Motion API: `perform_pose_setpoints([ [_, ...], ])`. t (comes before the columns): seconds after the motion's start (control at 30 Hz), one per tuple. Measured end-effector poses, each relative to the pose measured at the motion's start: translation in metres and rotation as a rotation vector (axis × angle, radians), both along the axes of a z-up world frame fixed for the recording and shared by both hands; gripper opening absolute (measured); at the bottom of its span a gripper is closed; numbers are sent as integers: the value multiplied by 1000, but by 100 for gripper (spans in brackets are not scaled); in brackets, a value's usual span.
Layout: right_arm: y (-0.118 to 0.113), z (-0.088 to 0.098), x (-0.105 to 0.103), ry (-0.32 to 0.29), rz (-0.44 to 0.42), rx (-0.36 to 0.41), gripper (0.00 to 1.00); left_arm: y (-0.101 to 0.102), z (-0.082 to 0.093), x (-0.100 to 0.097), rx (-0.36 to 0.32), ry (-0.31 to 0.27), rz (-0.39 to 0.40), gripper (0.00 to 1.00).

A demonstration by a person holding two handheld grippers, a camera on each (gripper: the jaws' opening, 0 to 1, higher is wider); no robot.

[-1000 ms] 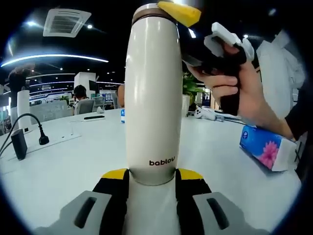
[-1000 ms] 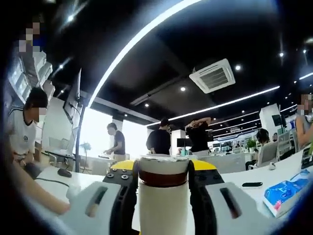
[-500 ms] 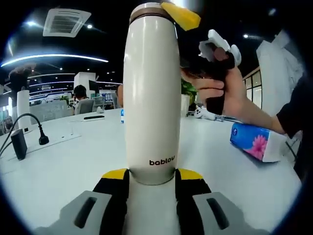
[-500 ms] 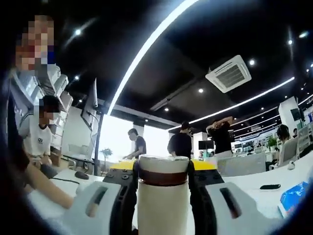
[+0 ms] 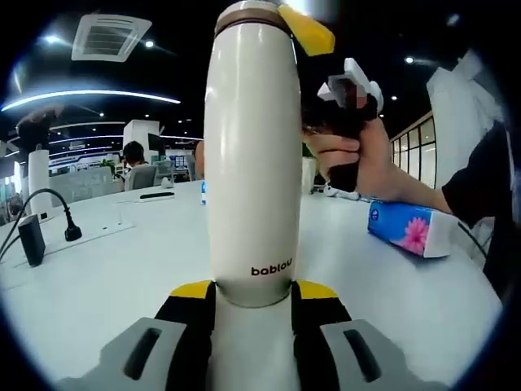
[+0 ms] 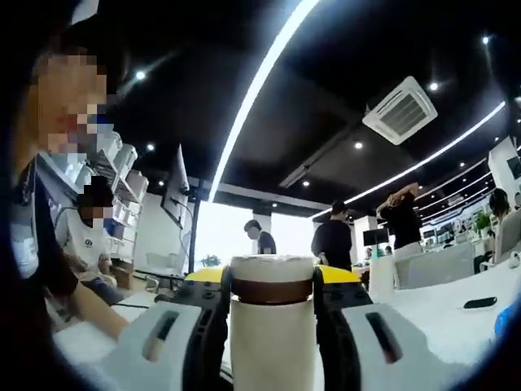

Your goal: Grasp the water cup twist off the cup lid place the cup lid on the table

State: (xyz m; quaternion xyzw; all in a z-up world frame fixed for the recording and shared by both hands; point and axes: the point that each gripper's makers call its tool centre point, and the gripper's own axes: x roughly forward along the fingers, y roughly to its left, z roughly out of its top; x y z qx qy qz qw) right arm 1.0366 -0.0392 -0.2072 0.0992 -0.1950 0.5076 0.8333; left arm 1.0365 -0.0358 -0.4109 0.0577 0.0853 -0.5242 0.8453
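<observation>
table point(image 5: 98, 277): white, wide, carrying everything; it runs far back into an open office with people at other desks.
cup point(image 5: 251, 155): tall cream bottle standing upright in the near middle of the table, a dark band around its top, the word "bablou" low on its side.
left hand-held gripper point(image 5: 252, 297): its yellow-tipped jaws are closed narrow on the base of the cup, one on either side, touching it.
right hand-held gripper point(image 6: 271, 281): its jaws press against the two sides of the lid; in the left gripper view its yellow tip point(image 5: 307, 31) sits at the cup's top on the right.
hand point(image 5: 350, 159): a person's, right of the cup's top, wrapped around the right hand-held gripper's handle.
tissue pack point(image 5: 407, 230): blue with a pink flower, lying on the table to the right, well apart from the cup.
lid point(image 6: 271, 281): cream with a brown band, on top of the cup.
plug point(image 5: 72, 232): black, with its cable, far left on the table beside a dark adapter point(image 5: 31, 239).
</observation>
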Motion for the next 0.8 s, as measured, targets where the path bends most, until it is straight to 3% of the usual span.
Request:
perform_pose_setpoints([
  [0.3, -4, -1, 2, 48, 140, 44, 43, 2, 0, 1, 0, 1, 0, 38],
  [0.53, 2, -1, -9, 14, 207, 23, 43, 4, 0, 5, -1, 1, 0, 38],
  [0.8, 1, -2, -6, -5, 239, 5, 43, 7, 1, 10, -1, 0, -1, 38],
])
